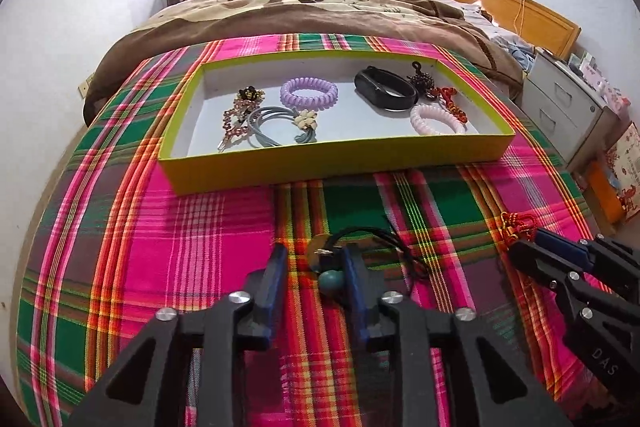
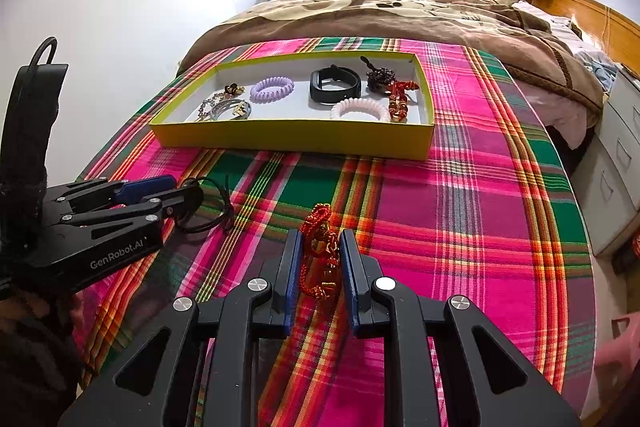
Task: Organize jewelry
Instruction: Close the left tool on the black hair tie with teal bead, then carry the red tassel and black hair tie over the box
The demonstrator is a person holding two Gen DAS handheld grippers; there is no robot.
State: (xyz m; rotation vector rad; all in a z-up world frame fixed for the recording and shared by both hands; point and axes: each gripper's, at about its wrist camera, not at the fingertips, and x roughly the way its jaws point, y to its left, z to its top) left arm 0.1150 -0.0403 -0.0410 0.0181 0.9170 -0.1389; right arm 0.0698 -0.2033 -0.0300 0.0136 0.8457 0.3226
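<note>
A yellow tray (image 1: pixel 320 169) (image 2: pixel 288 143) on the plaid cloth holds a purple coil band (image 1: pixel 309 91), a black wristband (image 1: pixel 386 89), a pink coil band (image 1: pixel 436 119), hair clips and beaded pieces. My left gripper (image 1: pixel 316 267) stands open around a black-cord pendant with a teal bead (image 1: pixel 330 281) lying on the cloth. My right gripper (image 2: pixel 320 255) is closed on a red knotted charm (image 2: pixel 320 247), which also shows in the left wrist view (image 1: pixel 518 225).
The plaid cloth (image 2: pixel 460 227) covers the foot of a bed with a brown blanket (image 1: pixel 320 11). White drawers (image 2: pixel 616 163) stand at the right. The left gripper shows at the left of the right wrist view (image 2: pixel 160 195).
</note>
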